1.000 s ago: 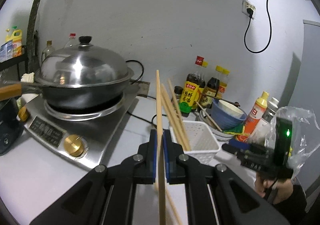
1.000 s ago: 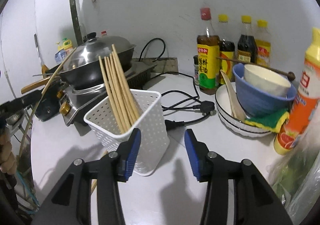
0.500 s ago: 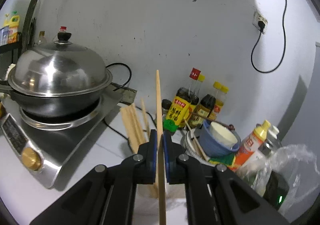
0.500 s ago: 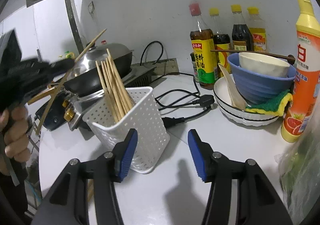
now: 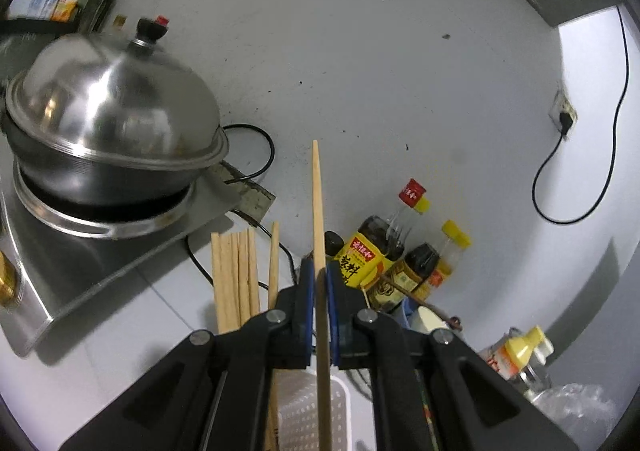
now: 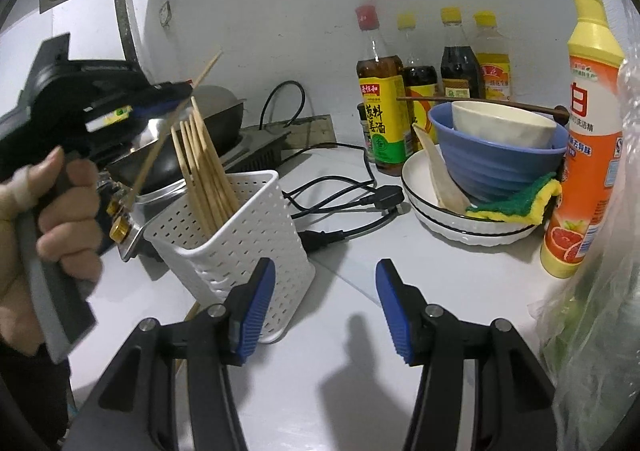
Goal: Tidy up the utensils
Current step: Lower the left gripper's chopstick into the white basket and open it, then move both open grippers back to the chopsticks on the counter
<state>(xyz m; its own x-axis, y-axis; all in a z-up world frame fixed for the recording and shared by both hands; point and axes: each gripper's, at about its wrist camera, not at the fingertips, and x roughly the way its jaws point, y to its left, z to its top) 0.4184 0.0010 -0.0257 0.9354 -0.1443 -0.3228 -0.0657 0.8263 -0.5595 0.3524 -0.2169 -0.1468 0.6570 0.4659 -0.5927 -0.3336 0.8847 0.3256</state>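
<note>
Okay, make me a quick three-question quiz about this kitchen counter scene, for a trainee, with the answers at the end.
1. True or false: the left gripper is shut on a single chopstick.
2. What do the other chopsticks stand in: A a blue bowl, B a white perforated basket, C a wok?
3. Fill in: the right gripper is ____, with nothing between its pads.

Key
1. True.
2. B.
3. Open; its jaws have just been opening wider, beside the basket.
</note>
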